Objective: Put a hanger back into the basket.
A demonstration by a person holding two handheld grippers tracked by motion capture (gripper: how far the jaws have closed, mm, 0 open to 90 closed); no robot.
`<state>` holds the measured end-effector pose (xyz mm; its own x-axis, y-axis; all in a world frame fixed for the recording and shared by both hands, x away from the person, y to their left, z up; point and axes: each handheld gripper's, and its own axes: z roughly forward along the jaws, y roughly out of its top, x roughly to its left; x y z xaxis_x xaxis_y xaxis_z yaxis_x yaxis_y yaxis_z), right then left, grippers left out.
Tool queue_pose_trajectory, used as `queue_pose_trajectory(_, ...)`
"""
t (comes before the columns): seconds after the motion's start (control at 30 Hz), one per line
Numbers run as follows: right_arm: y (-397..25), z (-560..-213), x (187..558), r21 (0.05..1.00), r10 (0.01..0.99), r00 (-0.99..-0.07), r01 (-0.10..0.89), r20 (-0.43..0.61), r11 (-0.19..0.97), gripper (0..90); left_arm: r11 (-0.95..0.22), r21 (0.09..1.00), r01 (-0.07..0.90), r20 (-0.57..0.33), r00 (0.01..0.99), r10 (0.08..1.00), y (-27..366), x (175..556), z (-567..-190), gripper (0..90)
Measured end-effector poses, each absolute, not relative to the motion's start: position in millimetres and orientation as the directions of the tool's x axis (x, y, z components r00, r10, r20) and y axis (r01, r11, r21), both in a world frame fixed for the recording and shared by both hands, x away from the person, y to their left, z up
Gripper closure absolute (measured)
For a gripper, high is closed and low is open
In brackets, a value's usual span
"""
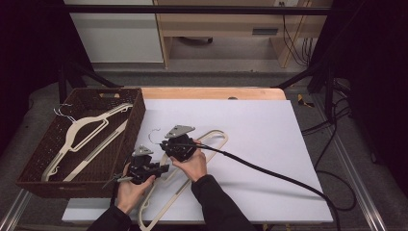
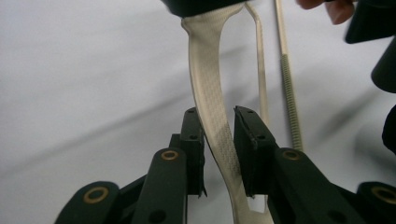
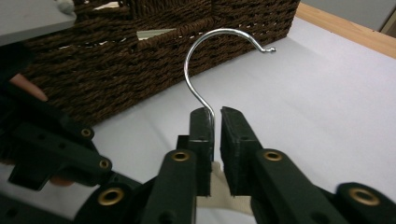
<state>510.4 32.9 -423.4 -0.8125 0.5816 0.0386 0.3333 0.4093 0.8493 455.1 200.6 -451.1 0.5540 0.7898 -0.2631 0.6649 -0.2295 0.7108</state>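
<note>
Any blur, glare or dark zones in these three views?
High view: sharp on the white table, both side edges fall to black. Left gripper view: the hanger textured and crisp between the jaws, table behind smeared with soft shadows. Right gripper view: metal hook glints, basket sharp.

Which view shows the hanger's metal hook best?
The right gripper view: the metal hook rises large and sharp from between the right gripper jaws, in front of the wicker basket. The high view shows it small and thin. The left gripper view gives the hanger's cream arm, not its hook.
</note>
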Motion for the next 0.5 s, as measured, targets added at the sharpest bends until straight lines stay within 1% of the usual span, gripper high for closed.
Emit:
queue_pose_trajectory(0.17,7.1,-412.7,499.0,0.88,0.588,-0.807,0.316,0.053,0.355,63.8,-0.211,0.719,0.662,-0.285,0.558,0.78,200.3,450.6,-445.6,76.0)
queue_pose_trajectory(0.33,-34.4,-401.5,483.9,0.91,0.592,-0.802,0.303,0.083,0.283,47.8,-0.2,0.735,0.648,-0.299,0.574,0.762,198.0,445.7,-440.4,78.2)
queue_pose_trajectory(0.5,-75.6,-395.8,470.3,0.924,0.627,-0.775,0.296,0.083,0.243,34.0,-0.188,0.752,0.632,-0.305,0.586,0.751,193.9,439.9,-435.0,80.8)
